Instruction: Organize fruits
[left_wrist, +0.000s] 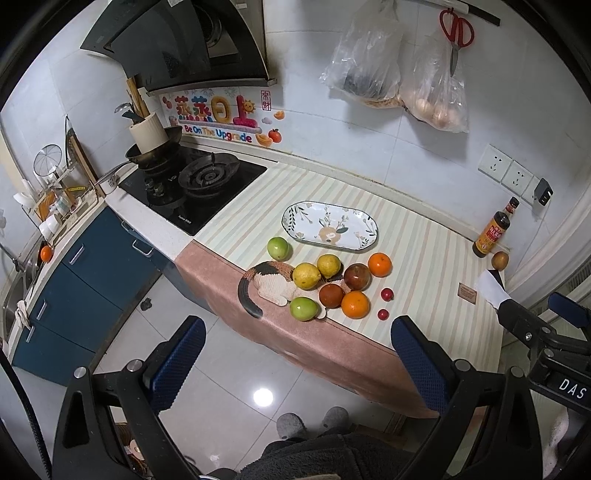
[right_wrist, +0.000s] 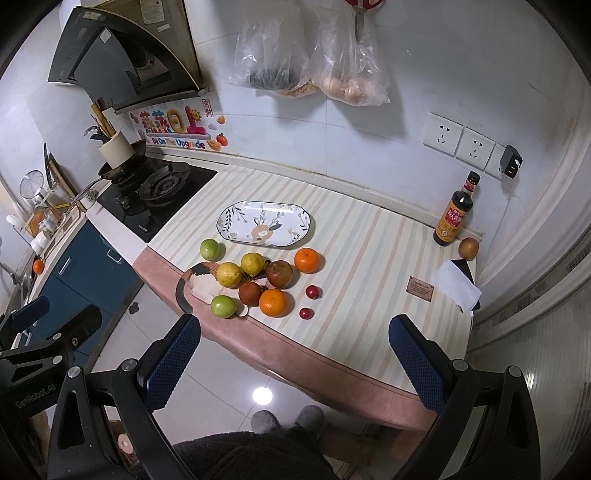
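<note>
An empty oval flowered plate (left_wrist: 330, 226) (right_wrist: 264, 223) lies on the striped cloth. In front of it sit two green fruits (left_wrist: 277, 247) (left_wrist: 303, 308), two yellow lemons (left_wrist: 306, 275) (left_wrist: 328, 266), two oranges (left_wrist: 379, 264) (left_wrist: 355, 304), two dark red fruits (left_wrist: 357, 276) (left_wrist: 331, 295) and two small red ones (left_wrist: 387, 294) (left_wrist: 382, 314). Some rest on a cat-shaped mat (left_wrist: 267, 282). My left gripper (left_wrist: 297, 363) and right gripper (right_wrist: 295, 363) are open, empty, held back over the floor, short of the counter's front edge.
A soy sauce bottle (left_wrist: 493, 233), a brown fruit (left_wrist: 499, 260) and a white paper (left_wrist: 491, 290) stand at the counter's right end. A gas hob (left_wrist: 192, 184) with a pan lies to the left. Plastic bags (left_wrist: 369, 62) and scissors (left_wrist: 456, 33) hang on the wall.
</note>
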